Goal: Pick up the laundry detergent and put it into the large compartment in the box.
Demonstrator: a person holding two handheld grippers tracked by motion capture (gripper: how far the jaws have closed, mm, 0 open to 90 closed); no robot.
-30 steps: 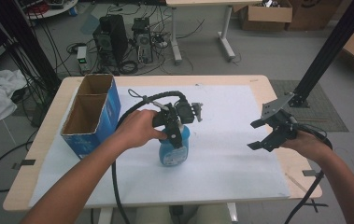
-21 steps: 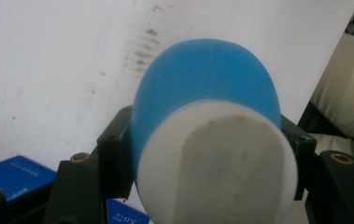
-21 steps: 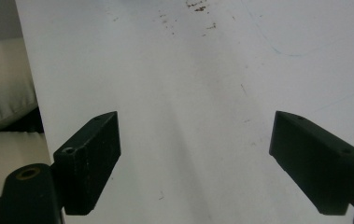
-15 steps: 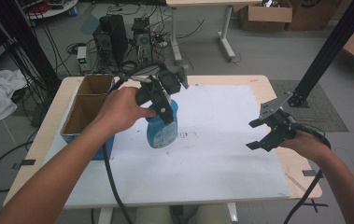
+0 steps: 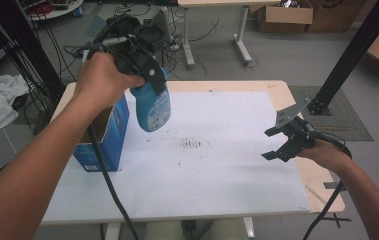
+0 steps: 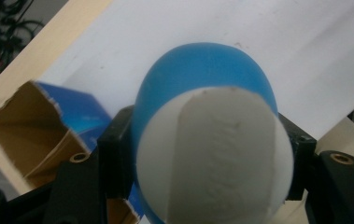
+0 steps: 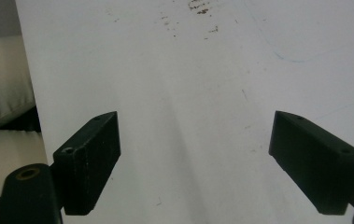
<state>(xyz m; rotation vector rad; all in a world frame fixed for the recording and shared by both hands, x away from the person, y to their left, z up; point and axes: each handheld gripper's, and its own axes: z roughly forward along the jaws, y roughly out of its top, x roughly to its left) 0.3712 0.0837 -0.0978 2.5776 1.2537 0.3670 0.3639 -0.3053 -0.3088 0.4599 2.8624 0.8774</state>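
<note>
We hold a blue plastic bottle (image 5: 152,105) in the air with our left gripper (image 5: 144,62), well above the white sheet (image 5: 212,165) and just beside the open blue cardboard box (image 5: 108,131) at the table's left end. The bottle has a rounded blue body and a pale label with print too small for us to read. In the left gripper view the jaws press against both sides of the bottle (image 6: 202,70), whose white cap (image 6: 214,158) faces the camera; some raised marking runs down the cap's middle band, but we cannot make it out. Below it we see the box (image 6: 30,126), its brown inside open and one flap edge torn.

Our right gripper (image 5: 286,142) hovers over the sheet's right side, its jaws spread wide with nothing between them. A grey three-cornered plate (image 5: 291,114) sits on top of it.

The sheet covers most of a light wooden table (image 5: 277,90) and bears a cluster of small dark specks (image 5: 193,145) near its middle, plus faint pen lines seen in the right gripper view. Beyond the table we see a grey floor, tangled black cables (image 5: 127,30), cardboard boxes (image 5: 287,12), another table's legs (image 5: 242,35) and a black metal post (image 5: 349,55).
</note>
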